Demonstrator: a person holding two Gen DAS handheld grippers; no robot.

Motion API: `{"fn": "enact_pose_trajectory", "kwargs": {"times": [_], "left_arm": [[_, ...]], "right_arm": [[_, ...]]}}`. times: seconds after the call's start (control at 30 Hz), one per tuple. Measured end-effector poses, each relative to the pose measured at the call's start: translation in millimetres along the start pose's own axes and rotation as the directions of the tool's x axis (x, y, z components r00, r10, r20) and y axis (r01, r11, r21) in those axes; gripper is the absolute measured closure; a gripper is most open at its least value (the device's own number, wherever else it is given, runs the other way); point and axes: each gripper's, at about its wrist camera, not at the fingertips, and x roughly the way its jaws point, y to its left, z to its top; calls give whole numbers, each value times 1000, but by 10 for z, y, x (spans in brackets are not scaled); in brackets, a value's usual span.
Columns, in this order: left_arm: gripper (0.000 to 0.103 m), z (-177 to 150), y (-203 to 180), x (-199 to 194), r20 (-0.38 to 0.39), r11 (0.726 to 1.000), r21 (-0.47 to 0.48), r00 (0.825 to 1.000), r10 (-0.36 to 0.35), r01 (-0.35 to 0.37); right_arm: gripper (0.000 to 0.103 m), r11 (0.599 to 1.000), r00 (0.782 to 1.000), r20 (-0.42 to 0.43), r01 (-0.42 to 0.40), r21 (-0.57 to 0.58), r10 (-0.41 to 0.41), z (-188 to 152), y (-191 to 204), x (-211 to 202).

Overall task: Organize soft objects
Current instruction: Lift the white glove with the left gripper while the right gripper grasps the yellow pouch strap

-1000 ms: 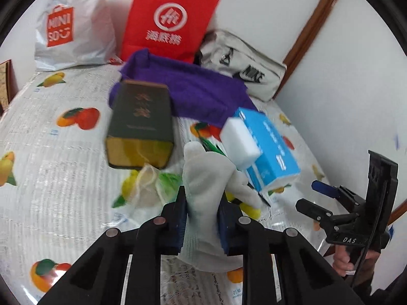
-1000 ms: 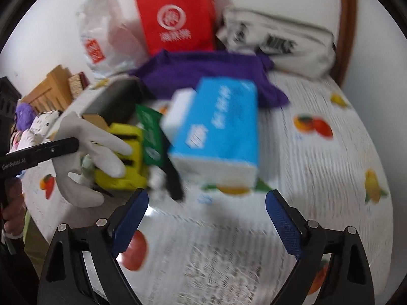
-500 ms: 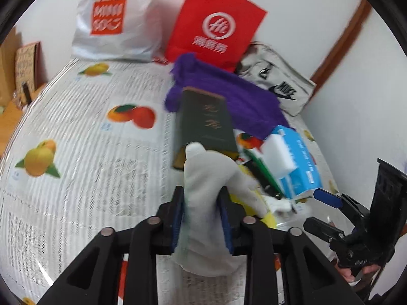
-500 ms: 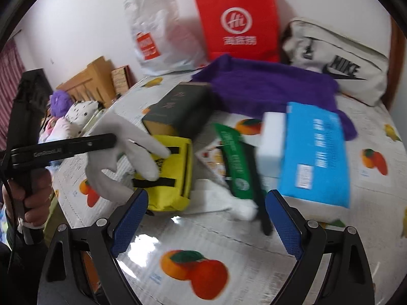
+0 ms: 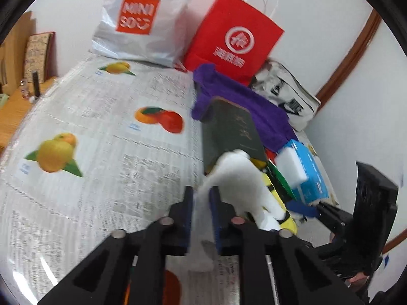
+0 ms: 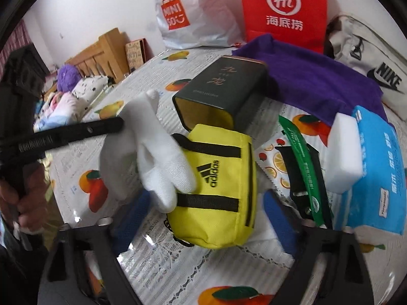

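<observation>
White glove (image 5: 241, 178) pinched near its cuff between the tightly shut fingers of the left gripper (image 5: 201, 198). Held clear of the surface (image 5: 101, 132), limp tips drooping over the yellow pouch (image 6: 218, 185). Right gripper (image 6: 203, 213) closing on that pouch, blue pads flanking its two long sides, apparently not pressing yet.

Likely step: securing the pouch with the right while carrying the glove with the left. To do it well:
- Raise the glove and draw it aside first, so as not to trap the drooping tips under the nearer pad.
- Centre the pads on the pouch's mid-body, away from the black straps and the cord at its near end.
- Squeeze gently, as soft fabric will probably cave in and slip.
- Lift straight up, minding the dark green box (image 6: 221, 94) against the pouch's far end and the green packet (image 6: 302, 165) just beside it.

Left wrist view:
- Shows the grip itself, with cloth sandwiched between the pads.
- Shows a bare stretch of surface to the left, seemingly good for setting things down.
- Hides most of the pouch behind the glove.

Right wrist view:
- Shows the pouch whole, and the glove's spread over it.
- Shows the left gripper side-on only, with nothing of its pads.
- Also shows a hand (image 6: 23, 198) on that gripper's handle.
</observation>
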Motion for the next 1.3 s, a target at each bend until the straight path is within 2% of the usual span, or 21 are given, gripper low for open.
{"fn": "enact_pose_trajectory", "kwargs": {"times": [0.03,0.07,0.1,0.17,0.23,0.3,0.37,0.4,0.47,0.5,0.53,0.57,0.6,0.7,0.77,0.83,1.0,1.13,1.17,1.23,1.3], "left_arm": [[93,4,40,-27,7,1000,-7,1000,14,-14],[93,3,84,-43,9,1000,-15,1000,25,-25],[93,2,115,-43,6,999,-20,1000,30,-30],[93,-16,128,-36,-9,1000,-14,1000,28,-28],[93,-37,101,-58,-9,1000,-5,1000,-14,14],[86,-58,27,-46,-24,998,26,998,-58,59],[41,-95,-75,5,-26,997,70,999,-37,39],[34,-108,-106,13,-18,996,83,999,-31,32],[31,-117,-191,45,1,991,118,998,-64,64],[30,-102,-233,91,-1,989,128,997,-77,77],[27,-85,-260,135,-1,988,135,997,-78,77],[25,-71,-286,184,3,986,149,998,-70,68],[25,-57,-309,257,3,985,166,999,-43,42],[29,-34,-311,469,-33,983,182,999,6,0],[85,-32,-266,565,-84,985,154,995,-60,72],[88,-38,-216,557,-98,987,117,991,-96,107],[90,-34,-69,223,-23,985,38,985,-168,169],[90,-37,-9,45,2,989,43,990,-143,143],[90,-40,4,30,5,991,41,991,-131,131],[90,-49,44,-3,16,994,28,994,-108,107],[90,-25,89,-54,40,996,16,996,-83,82]], "right_arm": [[44,1000,1000,-6,4,-16,-4,-6,24,6],[45,1000,1000,0,10,-25,-10,-9,39,-5],[56,999,1000,9,6,-33,-6,-13,50,-33],[62,999,1000,13,1,-40,-1,-16,61,-89],[84,998,1000,24,19,-56,-18,-21,82,-154],[84,998,1000,15,16,-57,-16,-23,60,-183],[84,999,1000,6,10,-38,-10,-39,22,-193],[83,1000,1000,3,11,-29,-10,-52,1,-204],[80,1000,1000,9,11,-8,-11,-80,-42,-250],[69,1000,1000,18,5,4,-5,-92,-67,-284],[52,1000,1000,24,1,11,-1,-98,-81,-302],[44,1000,999,33,-3,20,3,-107,-99,-327],[37,1000,999,43,-3,24,2,-114,-104,-348],[36,1000,999,52,-8,24,6,-132,-104,-373],[35,1000,999,43,-3,25,2,-136,-97,-337],[32,1000,999,33,2,26,-2,-136,-88,-270],[30,1000,1000,5,-6,25,6,-77,-45,-46],[30,999,999,3,38,24,-38,-7,-26,113],[32,999,999,-2,48,21,-48,4,-22,141],[48,999,999,8,43,6,-43,5,-3,123],[58,1000,999,17,30,-7,-30,-1,17,48]]}}
